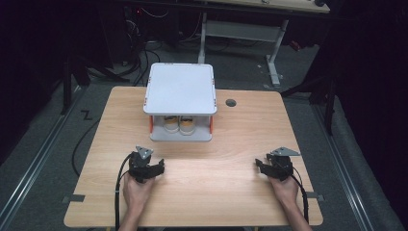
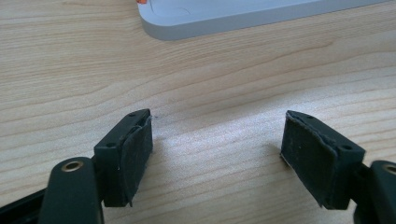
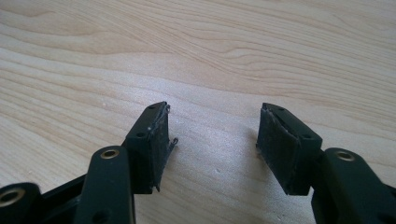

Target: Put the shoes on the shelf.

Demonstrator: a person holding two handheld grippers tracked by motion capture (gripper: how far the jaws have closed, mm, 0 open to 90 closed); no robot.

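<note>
A grey two-level rack (image 1: 180,89) with orange posts stands at the far middle of the wooden table (image 1: 202,192). A pair of white and tan shoes (image 1: 179,125) sits on its lower level. My left gripper (image 1: 146,163) rests low over the table in front of the rack, a little to its left, open with nothing between its pads. In the left gripper view its jaws (image 2: 217,135) stand wide over bare wood, with the rack's grey base (image 2: 233,16) ahead. My right gripper (image 1: 273,164) is near the table's right side, open and empty (image 3: 212,126) over bare wood.
A dark round cable hole (image 1: 231,102) lies in the tabletop right of the rack. Cables trail from both grippers toward the near edge. Beyond the table are a desk frame (image 1: 272,53) and floor cables.
</note>
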